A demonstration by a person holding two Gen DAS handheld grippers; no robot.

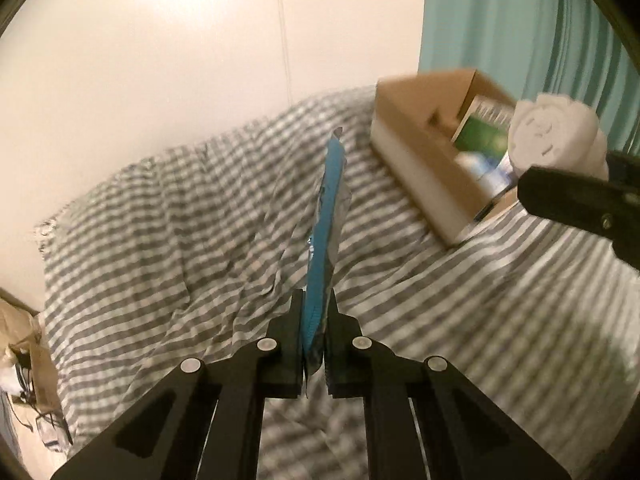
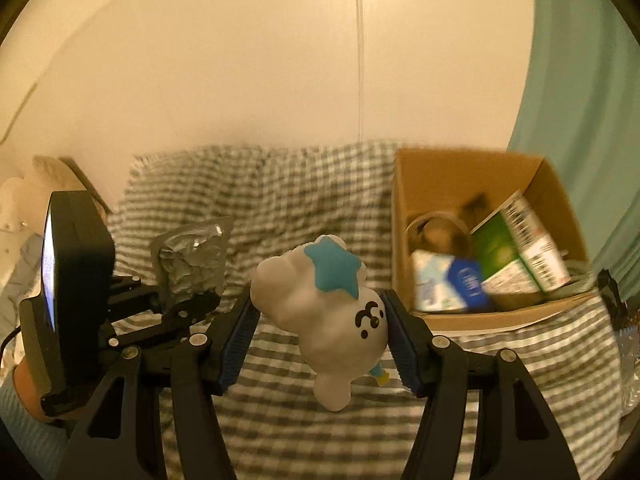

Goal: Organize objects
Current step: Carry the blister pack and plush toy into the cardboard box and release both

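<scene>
Step in hand: carrying, judged from both loads being held clear above the grey-and-white striped bed cover (image 1: 160, 216) with the box partly filled.
Left gripper (image 1: 314, 344): closed on the lower end of a flat blue-and-silver foil packet (image 1: 326, 216); the packet stands on edge and rises straight ahead of the fingers. In the right wrist view the same packet (image 2: 192, 256) shows its crinkled silver face.
Right gripper (image 2: 318, 328): clamped on a white cloud-shaped soft toy with a blue star and a black printed face (image 2: 324, 312); the ribbed blue pads (image 2: 236, 340) press its two sides, and its lower lobe hangs below them.
Open brown cardboard box (image 2: 476, 176): sits on the bed ahead and to the right of the right gripper, well apart from the toy; from the left gripper it lies ahead and far to the right (image 1: 416, 148).
Box contents: a green-and-white carton (image 2: 516, 248), a blue-and-white carton (image 2: 448, 284) and a round brownish item too blurred to name.
Gripper spacing: the left one is to the left of the right one, near it, not touching.
Next move calls for: bringing the toy forward and right over the box opening, probably first as it is nearer, and letting go above a free gap; the packet would follow, better turned flat or slid in beside the cartons.
Risk: the thin packet may flop or catch the box wall.
</scene>
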